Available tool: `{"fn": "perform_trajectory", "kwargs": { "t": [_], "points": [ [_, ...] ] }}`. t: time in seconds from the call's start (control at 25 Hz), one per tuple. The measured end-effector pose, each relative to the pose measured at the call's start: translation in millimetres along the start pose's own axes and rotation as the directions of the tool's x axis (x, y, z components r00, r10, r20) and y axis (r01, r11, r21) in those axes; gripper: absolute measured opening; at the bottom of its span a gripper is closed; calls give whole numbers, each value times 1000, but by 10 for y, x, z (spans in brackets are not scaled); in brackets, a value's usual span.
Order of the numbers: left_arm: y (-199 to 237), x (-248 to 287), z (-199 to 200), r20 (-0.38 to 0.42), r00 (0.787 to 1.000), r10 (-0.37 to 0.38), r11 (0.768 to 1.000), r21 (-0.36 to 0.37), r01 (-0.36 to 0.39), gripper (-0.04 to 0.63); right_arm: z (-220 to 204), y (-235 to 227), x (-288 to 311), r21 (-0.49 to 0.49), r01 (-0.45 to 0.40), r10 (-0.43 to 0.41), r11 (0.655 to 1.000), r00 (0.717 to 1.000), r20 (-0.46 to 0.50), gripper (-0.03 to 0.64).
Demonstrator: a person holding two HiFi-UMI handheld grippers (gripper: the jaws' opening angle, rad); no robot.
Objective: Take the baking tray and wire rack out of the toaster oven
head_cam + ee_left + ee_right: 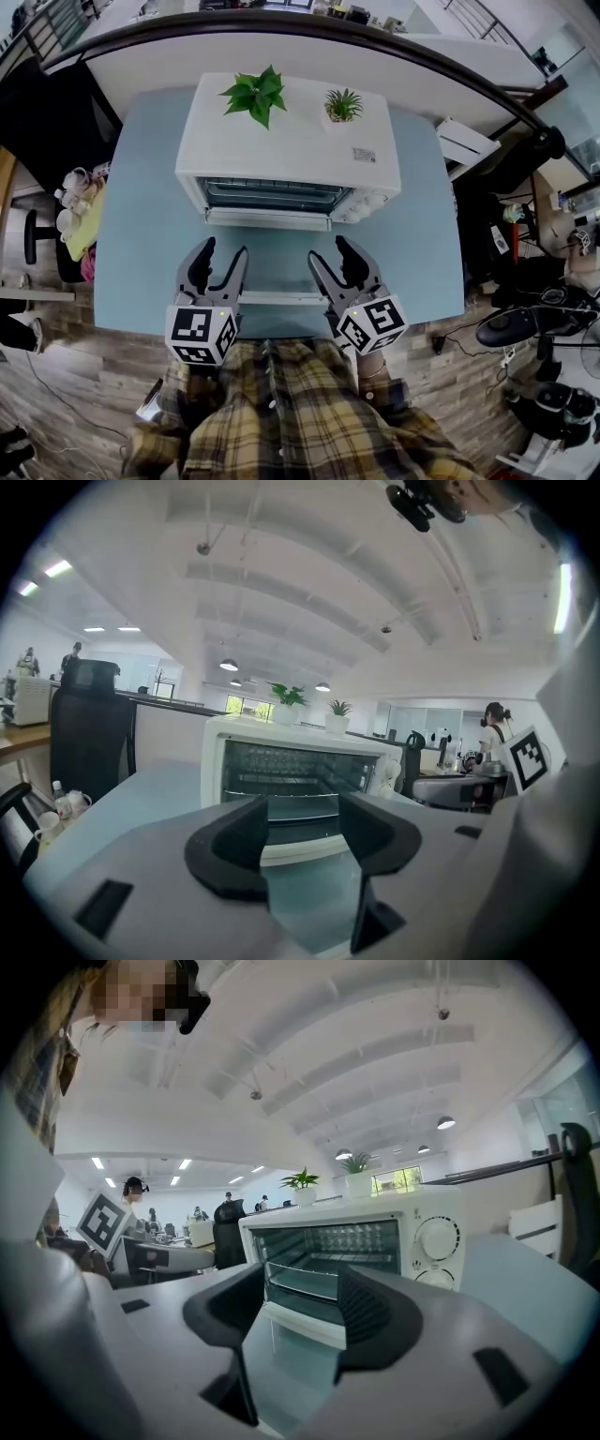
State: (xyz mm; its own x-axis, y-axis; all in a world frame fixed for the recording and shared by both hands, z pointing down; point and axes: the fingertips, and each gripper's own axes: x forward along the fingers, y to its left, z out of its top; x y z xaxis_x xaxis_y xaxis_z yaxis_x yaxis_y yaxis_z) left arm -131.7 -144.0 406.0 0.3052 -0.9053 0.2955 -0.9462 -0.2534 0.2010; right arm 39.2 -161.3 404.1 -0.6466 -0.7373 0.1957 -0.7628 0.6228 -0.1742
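A white toaster oven (281, 141) stands on the light blue table (141, 262), its glass door (272, 267) folded down flat toward me. Inside the cavity a wire rack (286, 782) shows, with a flat tray (302, 805) just below it; both also appear in the right gripper view, rack (352, 1262) over tray (305, 1281). My left gripper (225, 251) hovers open over the door's left part, nothing between its black fingers. My right gripper (328, 251) hovers open over the door's right part, also empty. Both point at the oven mouth, a short way from it.
Two small potted plants (255, 94) (343, 105) sit on the oven top. Control knobs (438, 1238) are on the oven's right side. The door's white handle (272, 298) lies near the table's front edge. A white counter (281, 47) runs behind; chairs and cups (75, 192) stand at left.
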Motion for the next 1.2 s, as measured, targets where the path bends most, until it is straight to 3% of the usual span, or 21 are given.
{"fn": "perform_trajectory", "kwargs": {
  "t": [0.68,1.0,1.2],
  "points": [
    [133,333,67,-42,995,-87,996,-10,86,219,32,-39,299,59,30,-30,998,1000,-2,233],
    [128,567,-68,-62,988,-145,983,-121,136,211,-92,-139,451,136,32,-33,990,999,1,232],
    [181,691,-160,-47,988,-148,966,-221,134,207,-166,-231,548,261,34,-45,965,998,37,229]
  ]
}}
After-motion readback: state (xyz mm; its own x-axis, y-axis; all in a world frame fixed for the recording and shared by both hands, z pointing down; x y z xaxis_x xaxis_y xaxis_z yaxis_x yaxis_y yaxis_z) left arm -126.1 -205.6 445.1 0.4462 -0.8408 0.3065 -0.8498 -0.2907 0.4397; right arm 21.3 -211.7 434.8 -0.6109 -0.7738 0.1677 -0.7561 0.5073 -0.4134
